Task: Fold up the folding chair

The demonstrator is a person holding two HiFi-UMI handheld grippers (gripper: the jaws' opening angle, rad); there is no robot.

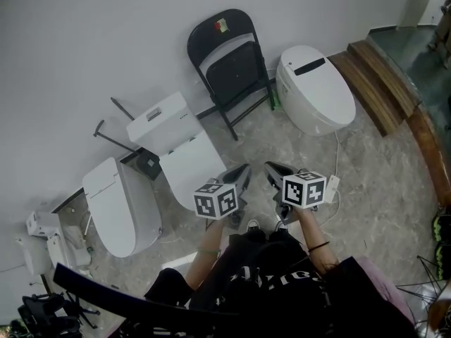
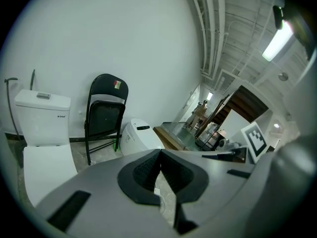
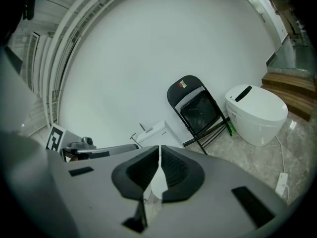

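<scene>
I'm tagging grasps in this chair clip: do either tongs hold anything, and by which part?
Nothing is held. The left tongs and the right tongs are both shut and empty. The chair stands well beyond them, untouched.

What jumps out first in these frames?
A black folding chair stands against the white wall between a rounded white toilet on its right and a tank toilet on its left. Near the person, the left tool and right tool sit side by side, both shut and empty, short of the chair.
</scene>
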